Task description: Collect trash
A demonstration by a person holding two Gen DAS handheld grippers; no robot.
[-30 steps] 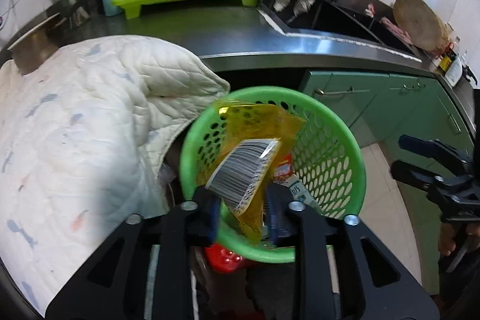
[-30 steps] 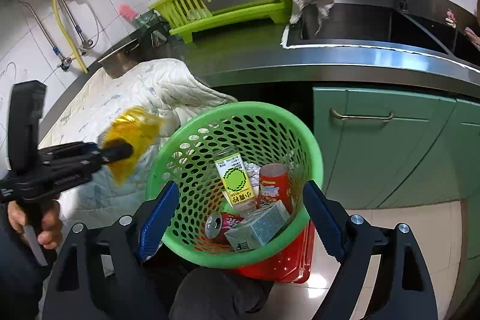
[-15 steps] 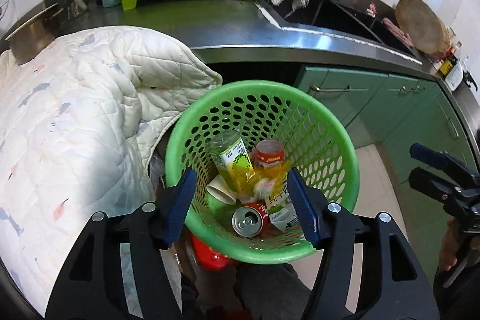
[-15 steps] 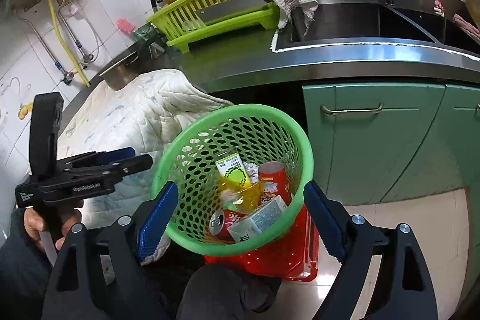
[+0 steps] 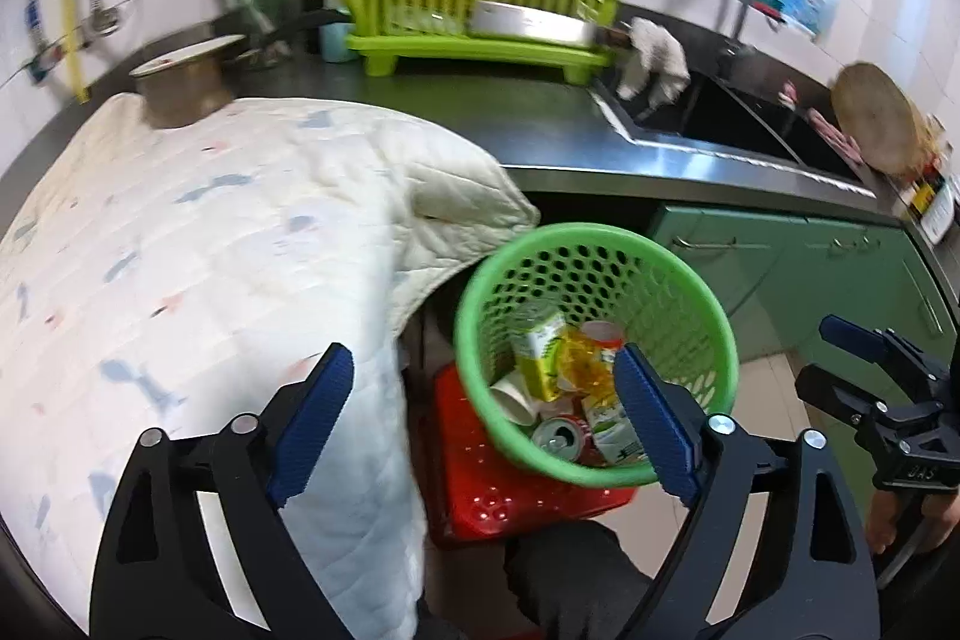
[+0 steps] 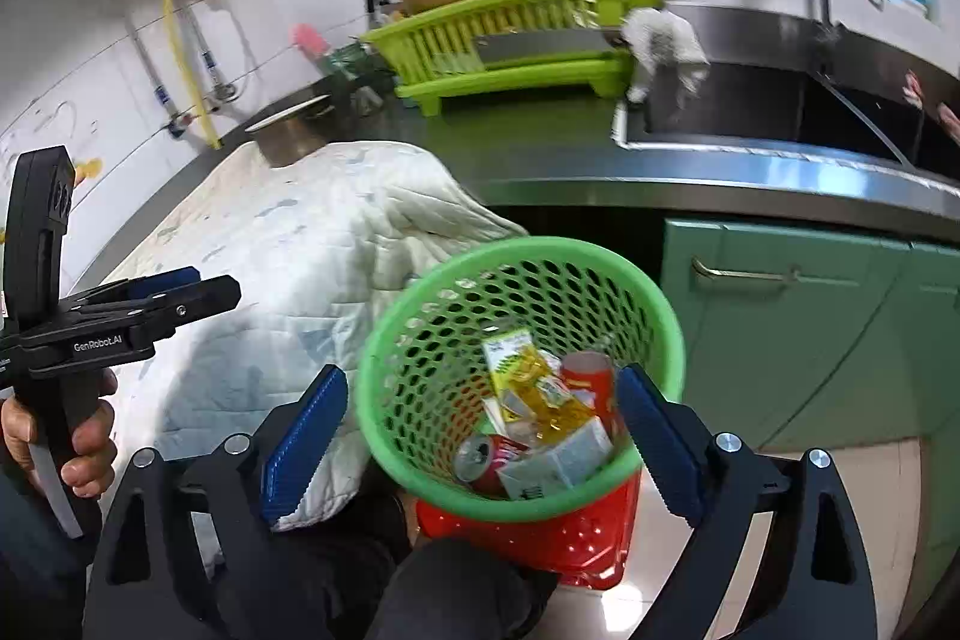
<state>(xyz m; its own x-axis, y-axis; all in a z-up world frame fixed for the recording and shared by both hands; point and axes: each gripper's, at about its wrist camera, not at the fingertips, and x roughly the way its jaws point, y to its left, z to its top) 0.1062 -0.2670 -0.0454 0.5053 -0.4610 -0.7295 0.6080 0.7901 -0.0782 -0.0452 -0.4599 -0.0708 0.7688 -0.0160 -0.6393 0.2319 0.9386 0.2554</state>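
Trash basket point(image 5: 594, 358), green, sits on a red crate point(image 5: 516, 490) below the counter point(image 5: 540, 142) edge, just beside the quilt point(image 5: 210, 280) overhang. We see the yellow wrapper point(image 5: 585, 358), pinched in our left tongs point(image 5: 483, 418) a sec ago, now lying inside w/ carton, cup and can. Left tongs have just been opening, nothing between them; they've pulled back and up. Right tongs point(image 6: 483, 436) also spread wide, empty, framing the basket rim. Floor right of the crate is bare tile.
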